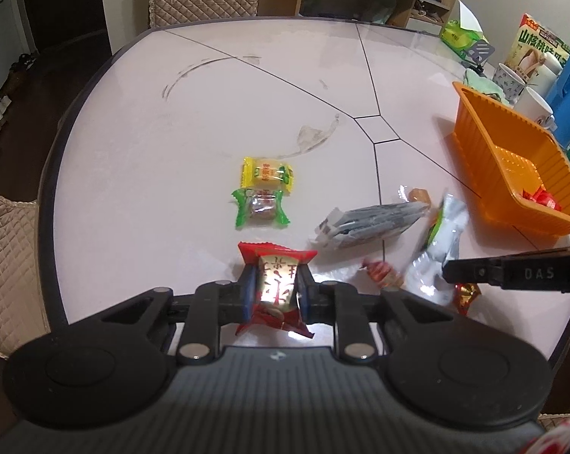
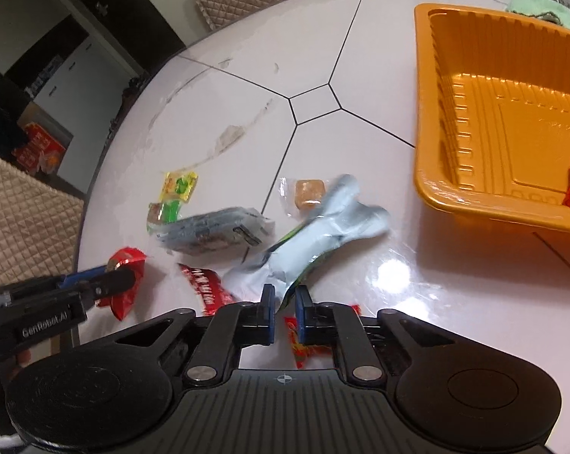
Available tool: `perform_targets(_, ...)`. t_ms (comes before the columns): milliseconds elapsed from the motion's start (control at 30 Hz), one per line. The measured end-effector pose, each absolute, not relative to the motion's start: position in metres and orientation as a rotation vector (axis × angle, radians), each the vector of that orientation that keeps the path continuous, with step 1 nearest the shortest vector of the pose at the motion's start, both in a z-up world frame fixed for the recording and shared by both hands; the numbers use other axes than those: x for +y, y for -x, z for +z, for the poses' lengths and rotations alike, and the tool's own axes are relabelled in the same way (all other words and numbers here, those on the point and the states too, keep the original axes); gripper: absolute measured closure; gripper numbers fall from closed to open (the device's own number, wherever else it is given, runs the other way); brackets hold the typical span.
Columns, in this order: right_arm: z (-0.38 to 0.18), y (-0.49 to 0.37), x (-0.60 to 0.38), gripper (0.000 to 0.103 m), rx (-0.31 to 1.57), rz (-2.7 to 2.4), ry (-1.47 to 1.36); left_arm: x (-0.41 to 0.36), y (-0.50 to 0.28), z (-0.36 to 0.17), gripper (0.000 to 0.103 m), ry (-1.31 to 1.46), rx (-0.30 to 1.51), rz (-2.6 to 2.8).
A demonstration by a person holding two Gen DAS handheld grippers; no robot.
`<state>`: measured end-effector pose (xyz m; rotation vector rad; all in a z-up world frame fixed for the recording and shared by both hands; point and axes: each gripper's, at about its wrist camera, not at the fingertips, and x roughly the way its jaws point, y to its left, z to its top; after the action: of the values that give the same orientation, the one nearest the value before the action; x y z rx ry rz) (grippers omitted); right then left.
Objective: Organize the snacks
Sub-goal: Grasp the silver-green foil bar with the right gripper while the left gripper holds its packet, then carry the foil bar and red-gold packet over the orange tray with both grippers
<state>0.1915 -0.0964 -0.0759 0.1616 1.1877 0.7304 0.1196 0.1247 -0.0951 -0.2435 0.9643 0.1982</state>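
Left wrist, green candy (image 1: 261, 207), orange tray (image 1: 511, 166)

Desk (image 1: 171, 143): pale glossy top w/ thin dark seam lines, dark rim, smudges near the middle. On it: orange tray (image 1: 489, 159) at right, w/ a red packet inside; yellow candy (image 1: 266, 174) touching a green-ended candy (image 1: 261, 208) just below it; grey packet (image 1: 368, 223) near centre; amber candy in clear wrap (image 2: 308, 191) beside a silver-white pouch (image 2: 322, 234); small red wrappers near the bottom edge. Mugs (image 1: 511, 79), blue box, green cloth & a snack box crowd the far right edge.
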Motion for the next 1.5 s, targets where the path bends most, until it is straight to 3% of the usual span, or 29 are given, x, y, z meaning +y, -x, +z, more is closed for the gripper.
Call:
perform_targets(333,-0.066,-0.191,-0.125,0.094,1.189,0.710,-0.163,0.120,-0.118,-0.094,0.083,0.247,0.962,0.189)
perform_targets(433,-0.069,-0.198,-0.125,0.073,1.220,0.674,-0.268,0.123,-0.118,-0.092,0.083,0.244,0.957,0.200)
perform_targets(467,-0.069,-0.199,-0.122,0.059,1.210,0.665,-0.273,0.124,-0.118,-0.092,0.083,0.245,0.954,0.204)
perform_targets(500,-0.068,-0.199,-0.120,0.056,1.196,0.658,-0.273,0.125,-0.118,-0.091,0.083,0.246,0.952,0.208)
perform_targets(933,-0.074,-0.203,-0.078,0.058,1.199,0.601,-0.203,0.138,-0.125,-0.091,0.083,0.252,0.946,0.220)
perform_targets(1067,-0.073,-0.202,-0.071,0.066,1.191,0.568,-0.162,0.138,-0.124,-0.092,0.083,0.253,0.948,0.213)
perform_targets(1500,-0.072,-0.202,-0.070,0.073,1.196,0.578,-0.187,0.134,-0.121,-0.089,0.083,0.253,0.946,0.198)
